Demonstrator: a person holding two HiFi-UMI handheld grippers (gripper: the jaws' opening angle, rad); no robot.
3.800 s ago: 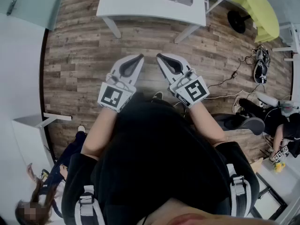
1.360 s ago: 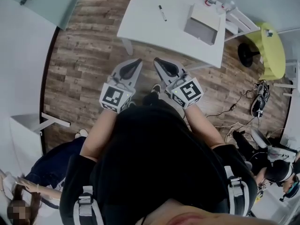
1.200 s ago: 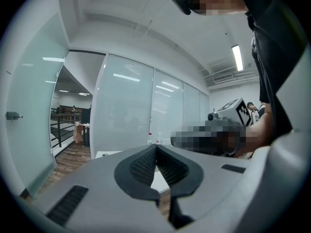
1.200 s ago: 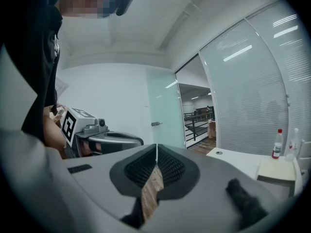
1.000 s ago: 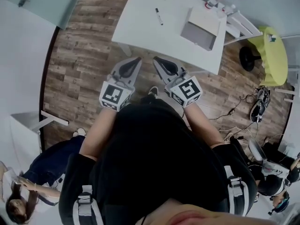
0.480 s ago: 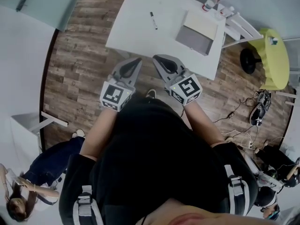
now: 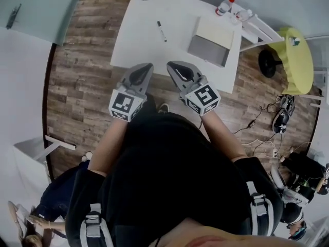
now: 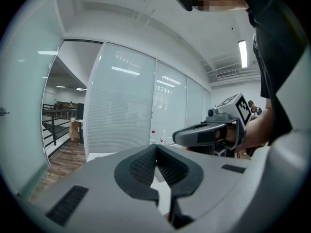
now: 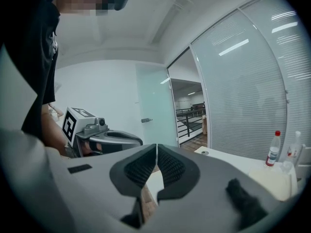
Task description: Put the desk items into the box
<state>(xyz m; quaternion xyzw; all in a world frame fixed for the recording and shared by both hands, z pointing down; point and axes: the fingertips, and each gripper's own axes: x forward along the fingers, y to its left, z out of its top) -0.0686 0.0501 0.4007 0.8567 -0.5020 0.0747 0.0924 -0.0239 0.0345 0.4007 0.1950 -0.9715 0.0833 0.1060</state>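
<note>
The left gripper (image 8: 156, 148) holds its fingers (image 8: 140, 165) together (right gripper (image 8: 182, 136) just beside).

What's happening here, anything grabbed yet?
Not yet. A person stands at the near edge of a white table with a tool in each hand. The left tool and right tool both have their jaws together with nothing between them. On the table lie a marker and the box, with bottles at the far corner. What the box holds can't be made out.
</note>
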